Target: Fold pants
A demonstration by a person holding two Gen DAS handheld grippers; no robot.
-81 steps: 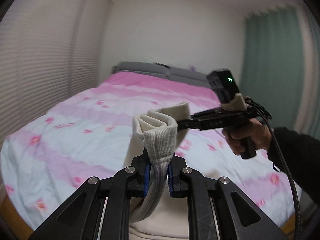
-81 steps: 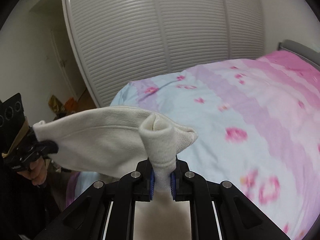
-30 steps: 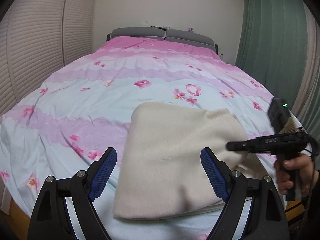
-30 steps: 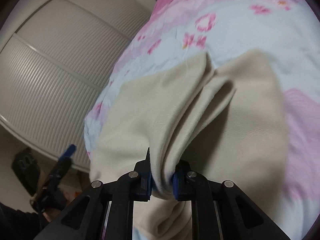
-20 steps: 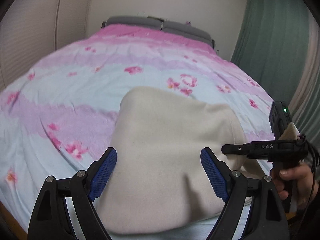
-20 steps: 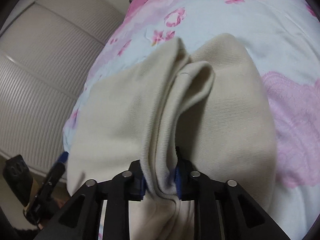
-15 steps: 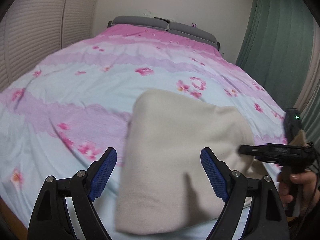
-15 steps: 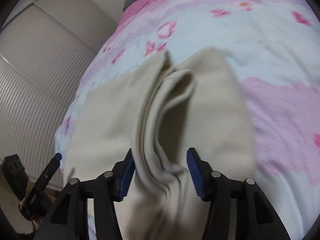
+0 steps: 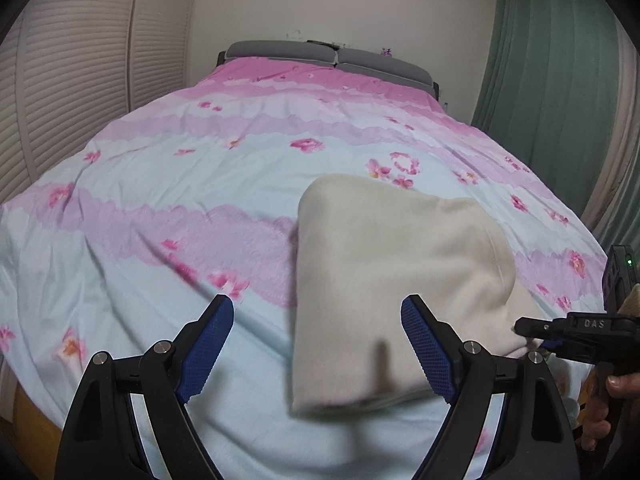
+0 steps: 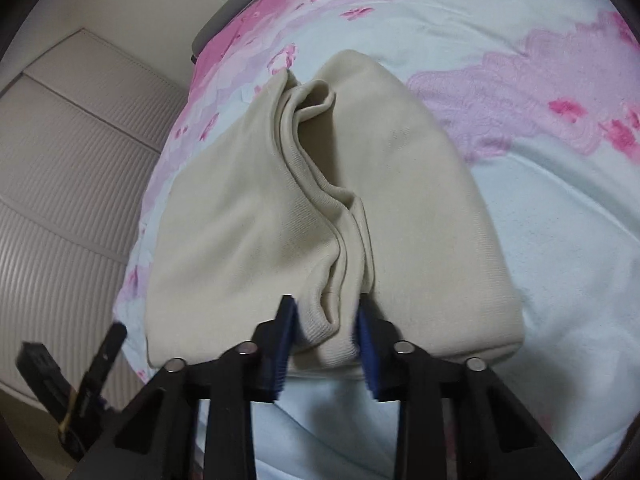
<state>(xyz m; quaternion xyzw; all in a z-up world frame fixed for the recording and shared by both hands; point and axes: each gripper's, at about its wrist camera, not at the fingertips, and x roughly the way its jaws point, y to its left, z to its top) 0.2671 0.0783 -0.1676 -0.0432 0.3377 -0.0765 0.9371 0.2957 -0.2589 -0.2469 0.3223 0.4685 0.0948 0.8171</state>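
Cream knit, the folded pants lay on the near part of the flowered bedspread, toward its curtain side, and we had our left gripper spread wide and empty just short of them. Our right gripper stood partly parted around the bunched ribbed edge, its pads beside the cloth rather than pinching it. We judged the risk lay there: should a pad drag that edge on withdrawal, the top layer could lift and spoil the fold

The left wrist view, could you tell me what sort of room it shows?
Most likely a bedroom: a bed with a pink floral duvet and grey headboard, green curtains, and louvred closet doors.
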